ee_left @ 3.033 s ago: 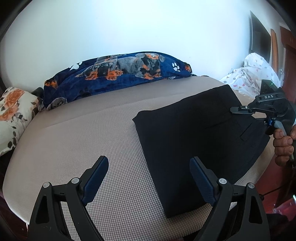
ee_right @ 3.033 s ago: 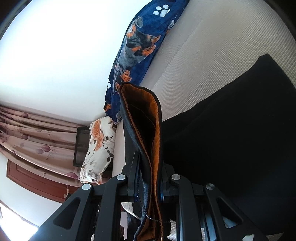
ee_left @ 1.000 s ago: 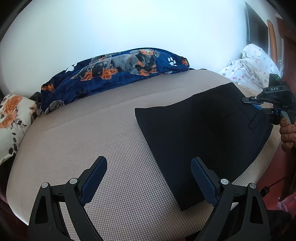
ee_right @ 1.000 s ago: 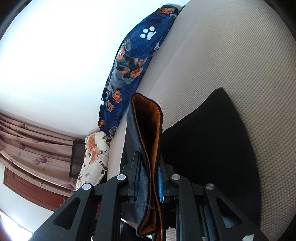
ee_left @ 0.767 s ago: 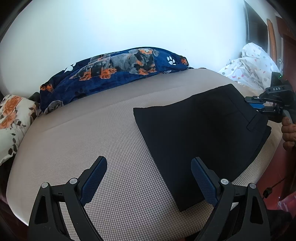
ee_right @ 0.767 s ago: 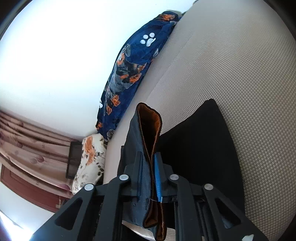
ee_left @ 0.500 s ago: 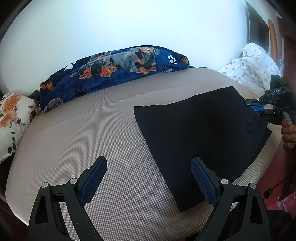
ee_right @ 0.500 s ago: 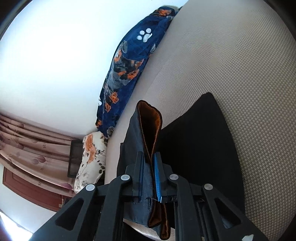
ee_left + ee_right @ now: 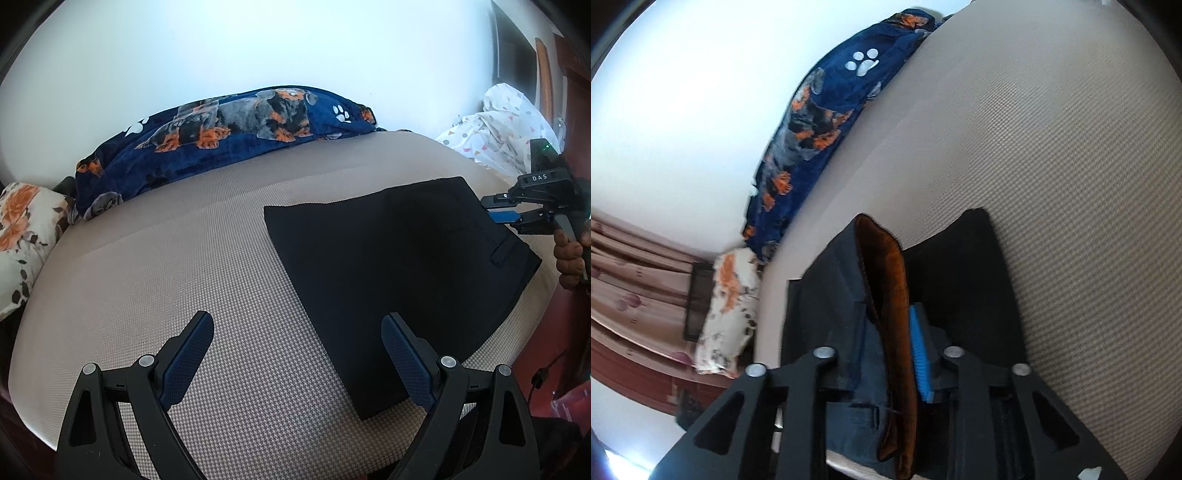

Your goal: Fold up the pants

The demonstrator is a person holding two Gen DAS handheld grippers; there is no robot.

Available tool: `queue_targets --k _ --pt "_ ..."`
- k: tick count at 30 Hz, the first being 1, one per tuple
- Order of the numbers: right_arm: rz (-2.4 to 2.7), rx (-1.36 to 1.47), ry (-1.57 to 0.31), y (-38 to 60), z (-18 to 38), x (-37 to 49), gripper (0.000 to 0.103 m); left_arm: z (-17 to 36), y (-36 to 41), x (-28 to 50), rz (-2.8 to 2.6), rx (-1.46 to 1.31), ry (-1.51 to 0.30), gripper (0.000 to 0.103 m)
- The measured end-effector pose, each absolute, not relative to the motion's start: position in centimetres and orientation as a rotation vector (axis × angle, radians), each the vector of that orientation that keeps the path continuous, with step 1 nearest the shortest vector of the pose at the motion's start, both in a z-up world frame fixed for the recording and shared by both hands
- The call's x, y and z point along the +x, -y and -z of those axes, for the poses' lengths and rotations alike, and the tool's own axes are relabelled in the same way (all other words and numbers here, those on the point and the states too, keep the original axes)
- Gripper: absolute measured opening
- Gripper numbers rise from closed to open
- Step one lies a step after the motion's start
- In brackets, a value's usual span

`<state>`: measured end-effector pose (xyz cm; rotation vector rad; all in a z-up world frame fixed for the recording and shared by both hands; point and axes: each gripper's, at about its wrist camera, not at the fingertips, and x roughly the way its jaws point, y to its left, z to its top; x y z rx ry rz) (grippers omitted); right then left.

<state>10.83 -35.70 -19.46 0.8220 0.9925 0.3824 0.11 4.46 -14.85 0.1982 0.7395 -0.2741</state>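
Dark navy pants (image 9: 388, 258) lie folded into a flat rectangle on the right half of the beige bed (image 9: 184, 277). My left gripper (image 9: 297, 354) hovers open over the bed's near edge, its right finger above the pants' near corner, nothing between the pads. My right gripper (image 9: 496, 210), held by a hand (image 9: 570, 254), is at the pants' far right edge. In the right wrist view its jaws (image 9: 882, 347) are opening. The waistband with orange lining (image 9: 882, 266) still stands between them, but the blue pad (image 9: 919, 362) shows clear of the cloth.
A navy dog-print blanket (image 9: 240, 125) lies along the back of the bed against the white wall. A floral pillow (image 9: 22, 229) sits at the left end. White spotted bedding (image 9: 506, 125) is piled at the right rear. The bed's left half is bare mattress.
The right gripper's jaws have parted and its blue pad has come off the waistband, which now sits lower. The right wrist view has tilted. The left gripper has not moved.
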Motion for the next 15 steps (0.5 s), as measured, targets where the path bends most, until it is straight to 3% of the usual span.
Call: queue_targets --k 2,12,15 --pt "-0.381 0.806 -1.006 35.7 19.6 11.2 0.035 14.8 -4.3 0.0 0.276 0.202 -0.739 0.092" --pt "-0.489 0.670 -1.115 32.6 19.7 12.3 0.035 15.1 -3.6 0.5 0.287 0.219 -0.757 0.092" --pt "-0.515 0.634 -1.100 32.0 19.2 12.1 0.025 15.1 -3.3 0.5 0.289 0.222 -0.758 0.092"
